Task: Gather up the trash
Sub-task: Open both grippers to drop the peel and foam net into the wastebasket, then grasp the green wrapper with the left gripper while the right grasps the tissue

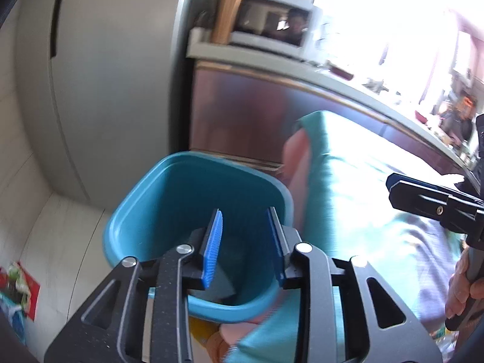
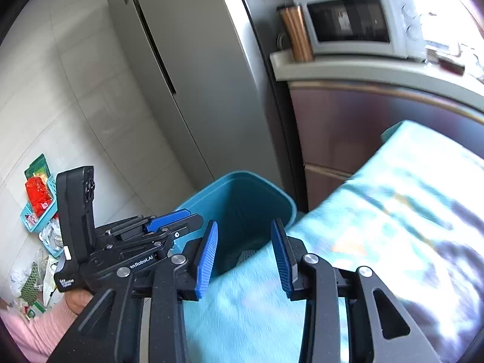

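Note:
A teal plastic bin (image 1: pixel 181 187) stands on the floor against the table's left edge; it also shows in the right wrist view (image 2: pixel 242 199). Something grey lies at its bottom. My left gripper (image 1: pixel 245 242) is open and empty, right above the bin's mouth. My right gripper (image 2: pixel 245 254) is open and empty, over the table edge just right of the bin. The right gripper shows at the right edge of the left wrist view (image 1: pixel 429 202). The left gripper shows in the right wrist view (image 2: pixel 172 227).
A light blue cloth covers the table (image 2: pixel 393 211). A grey fridge (image 2: pixel 187 60) and a counter with a microwave (image 2: pixel 354 27) stand behind. Packets and a small basket of wrappers (image 2: pixel 39 205) lie on the tiled floor at the left.

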`<state>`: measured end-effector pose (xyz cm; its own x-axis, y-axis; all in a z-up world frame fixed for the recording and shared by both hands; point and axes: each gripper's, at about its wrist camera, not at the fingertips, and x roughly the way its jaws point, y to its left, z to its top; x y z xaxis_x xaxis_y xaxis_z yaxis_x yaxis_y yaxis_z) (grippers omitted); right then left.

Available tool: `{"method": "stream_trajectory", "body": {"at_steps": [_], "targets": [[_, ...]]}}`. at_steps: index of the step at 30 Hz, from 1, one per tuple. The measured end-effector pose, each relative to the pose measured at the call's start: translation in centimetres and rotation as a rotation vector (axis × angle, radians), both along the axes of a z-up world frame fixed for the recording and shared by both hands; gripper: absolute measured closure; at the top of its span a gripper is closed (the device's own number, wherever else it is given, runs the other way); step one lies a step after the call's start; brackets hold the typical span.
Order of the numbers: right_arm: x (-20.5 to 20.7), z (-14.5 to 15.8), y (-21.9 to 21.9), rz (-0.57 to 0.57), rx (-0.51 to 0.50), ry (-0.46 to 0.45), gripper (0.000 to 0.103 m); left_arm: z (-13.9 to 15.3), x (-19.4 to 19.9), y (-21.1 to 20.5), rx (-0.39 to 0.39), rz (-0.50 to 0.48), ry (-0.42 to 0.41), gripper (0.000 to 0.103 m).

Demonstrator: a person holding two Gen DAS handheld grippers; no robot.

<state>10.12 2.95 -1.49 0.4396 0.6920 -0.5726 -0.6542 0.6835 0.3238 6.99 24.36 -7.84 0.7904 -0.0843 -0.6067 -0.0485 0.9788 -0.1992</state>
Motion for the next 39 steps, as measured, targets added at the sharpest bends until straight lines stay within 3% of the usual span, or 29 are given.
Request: {"method": "stream_trajectory", "body": {"at_steps": [3, 11, 19, 25, 29, 39], "targets": [[-1.8, 1.2, -3.2, -0.042, 0.016, -0.044, 0.063, 1.5, -0.6, -2.4, -0.003, -0.065, -0.046, 0.065], [-4.7, 2.1, -14.0, -0.251, 0.022, -0.092, 0.061, 3.4, -0.5, -10.9, -0.026, -0.298, -0.092, 0.063], [-7.3, 0.6, -24.1, -0.504, 0.012, -0.075, 0.057, 2.9, -0.4, -21.8, -0.019, -0.523, -0.058, 0.061], [-7.5, -1.4, -29.4, -0.624, 0.008, -0.027, 0.056, 1.9, -0.2, -27.9, -0.008, -0.622, -0.025, 0.058], [-6.9, -1.8, -30.3, -0.631, -0.002, -0.035, 0.051, 1.8, 0.6, -30.1, 0.01, -0.655, -0.021, 0.058], [-2.9, -3.2, -28.3, -0.579, -0.083, -0.012, 0.05, 1.8, 2.0, -32.3, 0.032, -0.664, -0.009, 0.058]]}}
